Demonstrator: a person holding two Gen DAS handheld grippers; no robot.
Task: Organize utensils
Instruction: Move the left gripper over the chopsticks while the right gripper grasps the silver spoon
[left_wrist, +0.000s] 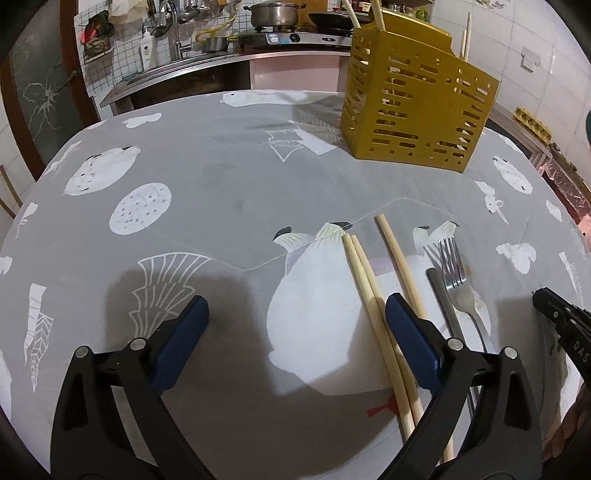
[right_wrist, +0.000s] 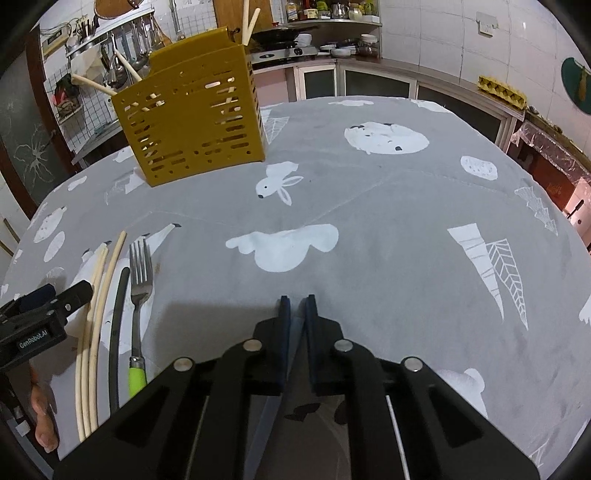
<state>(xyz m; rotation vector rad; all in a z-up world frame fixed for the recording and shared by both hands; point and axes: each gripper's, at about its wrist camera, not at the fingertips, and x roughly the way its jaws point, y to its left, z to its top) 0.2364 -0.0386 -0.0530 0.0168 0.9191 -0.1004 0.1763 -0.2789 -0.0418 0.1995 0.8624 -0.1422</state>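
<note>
Chopsticks (left_wrist: 364, 280) lie on the grey worktop (left_wrist: 229, 192), a pair touching and a third just beside, then a dark-handled utensil (left_wrist: 441, 299) and a fork (left_wrist: 456, 277). The yellow holder (left_wrist: 417, 107) stands well beyond them with more chopsticks poking out. Left gripper (left_wrist: 295, 317) tilts down over the pair, fingers (left_wrist: 410, 332) spread wide, one blue pad right above the pair, gripping nothing. Right gripper (right_wrist: 296, 306) hangs tilted over bare cloth beside the fork, fingers clenched, nothing visible between the tips.
</note>
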